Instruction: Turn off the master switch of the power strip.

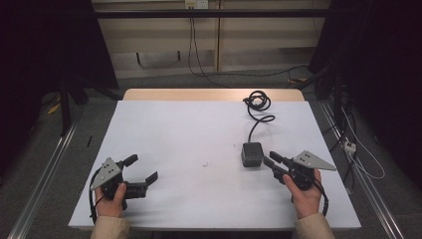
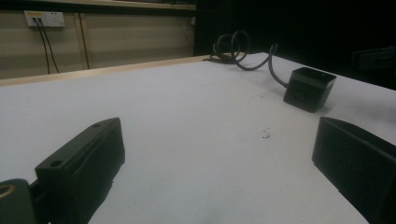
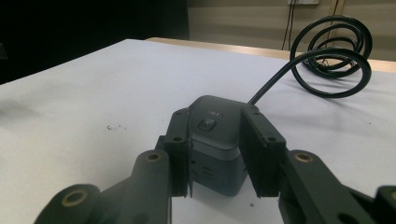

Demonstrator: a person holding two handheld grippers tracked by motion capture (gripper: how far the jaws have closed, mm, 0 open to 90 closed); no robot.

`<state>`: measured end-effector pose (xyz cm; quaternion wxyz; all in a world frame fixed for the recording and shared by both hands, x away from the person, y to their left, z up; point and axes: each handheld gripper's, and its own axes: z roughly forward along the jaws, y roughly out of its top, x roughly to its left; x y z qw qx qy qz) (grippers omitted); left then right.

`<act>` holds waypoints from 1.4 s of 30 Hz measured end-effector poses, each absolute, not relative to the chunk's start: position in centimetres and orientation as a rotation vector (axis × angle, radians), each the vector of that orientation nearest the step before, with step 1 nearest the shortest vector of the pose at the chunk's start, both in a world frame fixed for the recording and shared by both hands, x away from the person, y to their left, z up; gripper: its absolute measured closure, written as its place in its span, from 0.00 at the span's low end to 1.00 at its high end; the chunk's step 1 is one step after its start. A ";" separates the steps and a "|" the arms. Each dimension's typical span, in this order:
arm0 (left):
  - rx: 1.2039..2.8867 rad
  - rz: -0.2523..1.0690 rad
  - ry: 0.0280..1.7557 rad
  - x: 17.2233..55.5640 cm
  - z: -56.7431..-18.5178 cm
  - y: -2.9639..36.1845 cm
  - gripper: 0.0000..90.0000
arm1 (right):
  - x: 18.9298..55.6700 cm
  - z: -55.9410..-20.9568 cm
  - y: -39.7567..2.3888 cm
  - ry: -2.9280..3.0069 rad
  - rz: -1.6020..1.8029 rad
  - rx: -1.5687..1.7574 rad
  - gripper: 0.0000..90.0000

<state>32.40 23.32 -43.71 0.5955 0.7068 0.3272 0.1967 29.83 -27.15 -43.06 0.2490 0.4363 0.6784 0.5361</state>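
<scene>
1. Worktop (image 1: pixel 189 129) from the high view: dark cube adapter (image 1: pixel 252 154) sits right of centre, its cable (image 1: pixel 259 107) coiling toward the top; right claw (image 1: pixel 271 162) reaches it from lower right to grab.
2. Left gripper view: left claw (image 2: pixel 210 163) spread apart, idle, adapter (image 2: pixel 309 87) far off at upper right.
3. Right gripper view: jaws flank the adapter (image 3: pixel 215 140), apparently pressing its sides for a lift.

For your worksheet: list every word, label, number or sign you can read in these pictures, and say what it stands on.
None can be read.
Small mark on top of the cube, above its button: too blurred to read.
Wall socket: no legible print.
Grey plates on the grippers: holes, no text.
</scene>
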 end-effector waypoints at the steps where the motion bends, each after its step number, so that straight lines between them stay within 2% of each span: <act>1: 1.642 0.457 0.761 32.4 -43.7 23.3 0.02 | 29.9 -43.1 -27.1 1.850 1.460 1.188 0.73; 42: 1.643 0.455 0.760 32.4 -43.7 23.3 0.02 | 31.2 -42.7 -26.5 1.885 1.445 1.165 0.87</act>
